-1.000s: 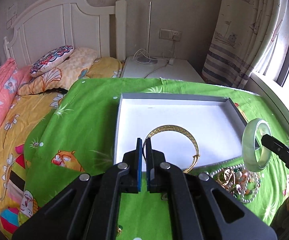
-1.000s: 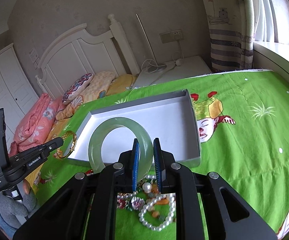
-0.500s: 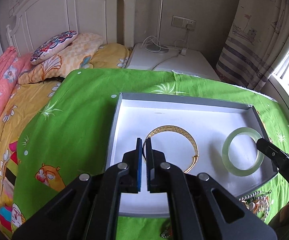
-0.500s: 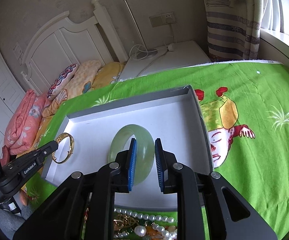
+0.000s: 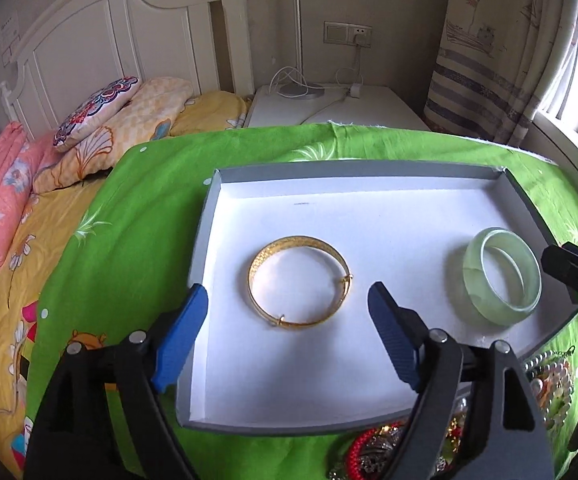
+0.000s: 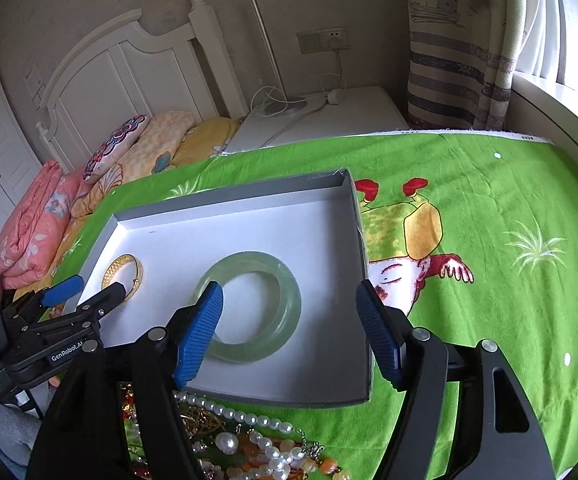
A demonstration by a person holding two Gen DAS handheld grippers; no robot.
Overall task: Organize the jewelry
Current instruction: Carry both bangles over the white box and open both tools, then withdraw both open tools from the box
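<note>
A second ago both grippers were pinched shut on bangles held up above the green cloth. Now the left gripper (image 5: 287,304) has spread its blue fingers wide, and the gold bangle (image 5: 299,282) it carried lies flat on the white floor of the tray (image 5: 353,172), between and just beyond the fingertips. The right gripper (image 6: 289,300) has let go too: the green bangle (image 6: 249,306) rests flat in the tray's right part, well apart from the gold one.

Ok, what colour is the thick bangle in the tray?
Pale translucent green bangle, clearest in the right wrist view.
</note>
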